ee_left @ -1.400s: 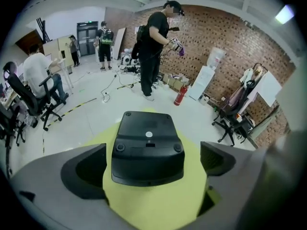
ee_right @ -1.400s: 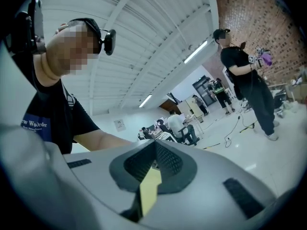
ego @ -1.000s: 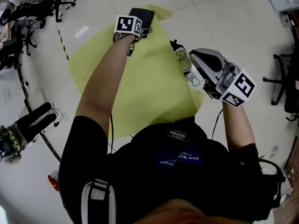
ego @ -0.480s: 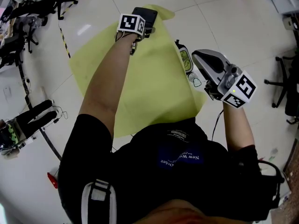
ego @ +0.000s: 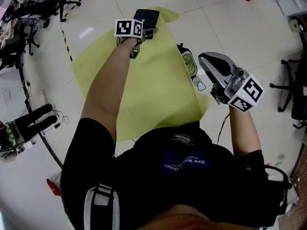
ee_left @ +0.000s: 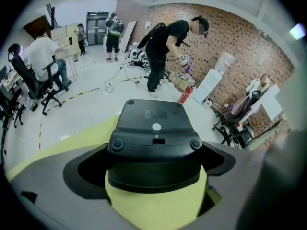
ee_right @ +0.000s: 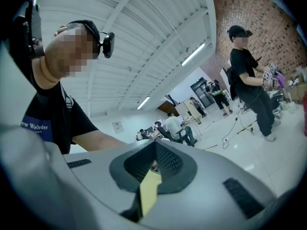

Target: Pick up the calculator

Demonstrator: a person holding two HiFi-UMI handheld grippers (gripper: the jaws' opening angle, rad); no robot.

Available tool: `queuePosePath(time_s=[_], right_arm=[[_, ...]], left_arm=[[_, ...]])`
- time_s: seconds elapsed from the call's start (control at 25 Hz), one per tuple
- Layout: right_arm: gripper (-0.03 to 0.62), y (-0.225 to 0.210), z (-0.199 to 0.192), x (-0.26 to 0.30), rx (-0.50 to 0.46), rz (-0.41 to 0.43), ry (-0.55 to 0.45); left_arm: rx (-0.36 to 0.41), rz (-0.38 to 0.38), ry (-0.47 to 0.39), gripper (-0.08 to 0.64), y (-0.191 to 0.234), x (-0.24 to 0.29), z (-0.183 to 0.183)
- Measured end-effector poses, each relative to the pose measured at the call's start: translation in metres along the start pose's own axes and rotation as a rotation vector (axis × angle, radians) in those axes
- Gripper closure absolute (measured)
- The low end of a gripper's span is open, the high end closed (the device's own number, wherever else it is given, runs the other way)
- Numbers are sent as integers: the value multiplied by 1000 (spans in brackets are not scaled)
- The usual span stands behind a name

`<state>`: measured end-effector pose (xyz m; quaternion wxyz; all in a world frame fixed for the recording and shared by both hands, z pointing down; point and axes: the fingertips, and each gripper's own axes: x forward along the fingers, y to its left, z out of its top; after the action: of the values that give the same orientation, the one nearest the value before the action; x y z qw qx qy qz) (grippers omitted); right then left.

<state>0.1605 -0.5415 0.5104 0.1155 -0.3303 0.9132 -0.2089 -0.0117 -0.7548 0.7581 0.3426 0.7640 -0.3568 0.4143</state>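
In the head view the black calculator (ego: 147,17) is at the far edge of a yellow sheet (ego: 148,90), held by my left gripper (ego: 144,28) just beyond its marker cube. The left gripper view shows the calculator's (ee_left: 153,143) underside, with round feet and a label, clamped between the two grey jaws of my left gripper (ee_left: 153,169) above the yellow sheet (ee_left: 153,205). My right gripper (ego: 205,60) hovers over the sheet's right edge with its jaws together and nothing in them. In its own view the right gripper (ee_right: 152,150) points up into the room.
A dark pouch with a yellow-green face (ego: 188,61) and a small bottle (ego: 198,84) lie at the sheet's right edge. Office chairs stand at upper left (ego: 29,13) and right (ego: 292,90). A black device (ego: 29,123) lies on the floor. Several people (ee_left: 168,51) stand beyond.
My left gripper has shifted slightly left and nearer with the calculator still in it. The right gripper has barely moved.
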Motion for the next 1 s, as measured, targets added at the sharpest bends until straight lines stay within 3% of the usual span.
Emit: queuePosePath(time_s=[0.24, 0.48, 0.8, 1.0], right_arm=[[607, 13, 2, 1, -5, 12, 3], [607, 30, 7, 10, -24, 41, 18], [607, 73, 11, 39, -88, 95, 76], [607, 113, 17, 63, -114, 133, 88]], left_arm=[[-71, -71, -97, -28, -4, -22, -1], [-43, -173, -251, -28, -21, -74, 4], [-37, -297, -498, -28, -44, -196, 0], [7, -348, -630, -28, -55, -286, -37]])
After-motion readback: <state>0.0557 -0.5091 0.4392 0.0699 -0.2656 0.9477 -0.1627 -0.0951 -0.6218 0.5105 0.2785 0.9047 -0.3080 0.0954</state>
